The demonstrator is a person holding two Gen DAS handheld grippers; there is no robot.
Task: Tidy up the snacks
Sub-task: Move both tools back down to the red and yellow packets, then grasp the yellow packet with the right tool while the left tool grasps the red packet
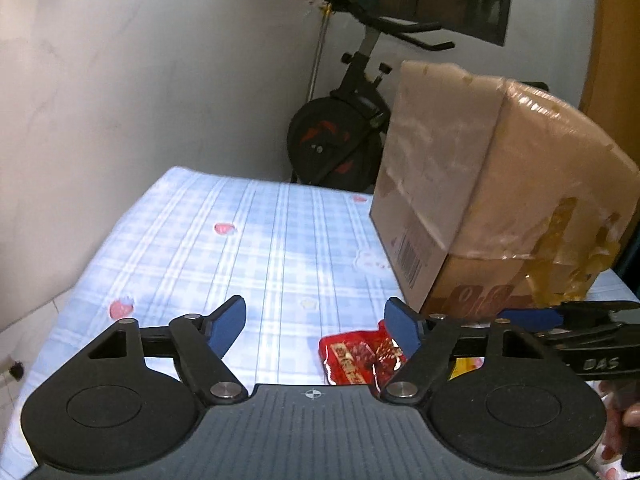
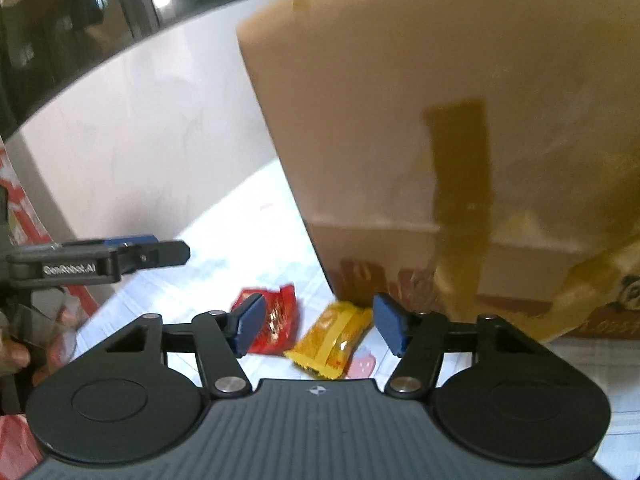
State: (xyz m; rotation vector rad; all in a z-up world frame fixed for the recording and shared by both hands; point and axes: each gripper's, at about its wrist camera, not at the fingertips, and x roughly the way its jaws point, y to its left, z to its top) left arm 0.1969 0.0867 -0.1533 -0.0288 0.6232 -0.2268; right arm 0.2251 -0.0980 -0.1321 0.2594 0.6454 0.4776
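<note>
A red snack packet (image 1: pixel 358 356) lies on the blue checked tablecloth (image 1: pixel 248 236), just left of my left gripper's right finger. My left gripper (image 1: pixel 316 326) is open and empty above the cloth. In the right wrist view the red packet (image 2: pixel 274 322) and a yellow snack packet (image 2: pixel 332 338) lie side by side in front of the big cardboard box (image 2: pixel 440 120). My right gripper (image 2: pixel 318 326) is open and empty, its jaws spread around the yellow packet from above. The right gripper also shows in the left wrist view (image 1: pixel 532 318); the left gripper shows at the left of the right wrist view (image 2: pixel 132 250).
The taped cardboard box (image 1: pixel 472 184) stands on the right of the table. A black exercise bike (image 1: pixel 344 120) stands behind the table against the white wall. A red bag (image 2: pixel 16 440) sits at the lower left of the right wrist view.
</note>
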